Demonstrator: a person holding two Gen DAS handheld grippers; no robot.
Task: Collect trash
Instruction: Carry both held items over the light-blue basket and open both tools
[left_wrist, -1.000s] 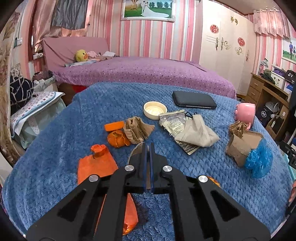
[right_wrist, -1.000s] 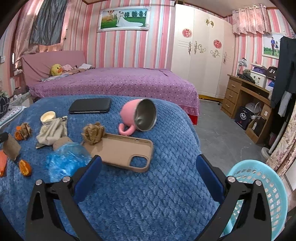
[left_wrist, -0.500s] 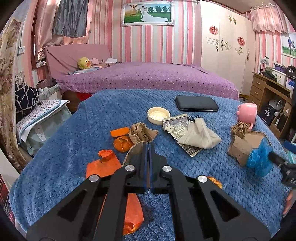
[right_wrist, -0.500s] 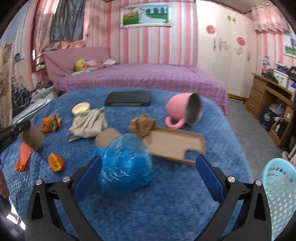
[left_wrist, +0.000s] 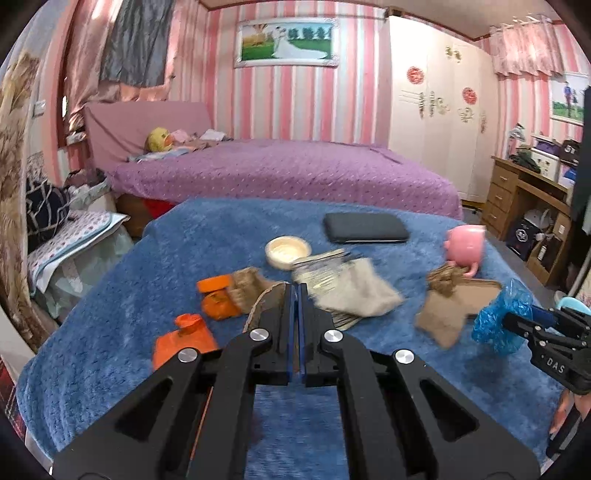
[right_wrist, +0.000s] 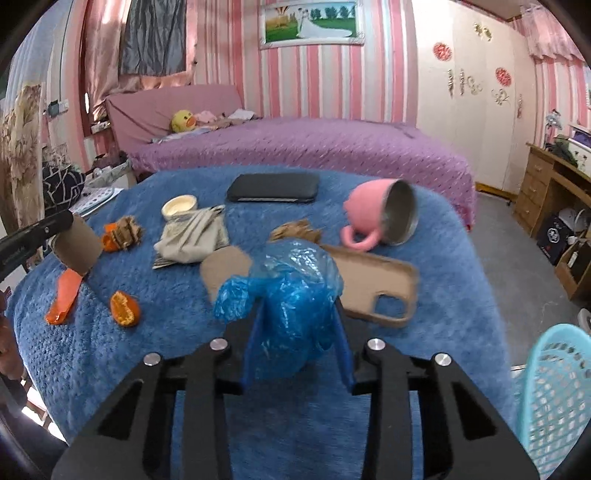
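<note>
**Blue plastic bag between closing right jaws; cardboard tube clamped in left gripper**

The right gripper (right_wrist: 297, 332) is seen over the blue knitted blanket (right_wrist: 424, 369) with its jaws closing on a crumpled blue plastic bag (right_wrist: 291, 306). The bag sits between the blue pads (right_wrist: 253, 343), which are pressed against its sides; the bag bulges above and ahead of the fingers. In the left wrist view the same bag (left_wrist: 496, 317) is seen at the tip of the right gripper (left_wrist: 511, 321).

The left gripper (left_wrist: 297, 295) is fully closed. In the right wrist view a brown cardboard tube (right_wrist: 75, 243) is seen clamped at its tip, clear of the blanket; in its own view only a curved brown edge (left_wrist: 264, 299) shows beside the fingers.

On the blanket are noted: a flat tan phone case (right_wrist: 373, 288) just behind the bag, a brown crumpled paper wad (right_wrist: 295, 230), a pink mug with a metal interior (right_wrist: 380, 214) lying on its side, a beige cloth pouch (right_wrist: 192, 236), a round cream lid (right_wrist: 179, 206), a black flat case (right_wrist: 273, 188), an orange wrapper (right_wrist: 62, 295) and an orange peel piece (right_wrist: 125, 308).

A light blue plastic mesh basket (right_wrist: 554, 398) stands off the blanket's edge at lower right.
</note>
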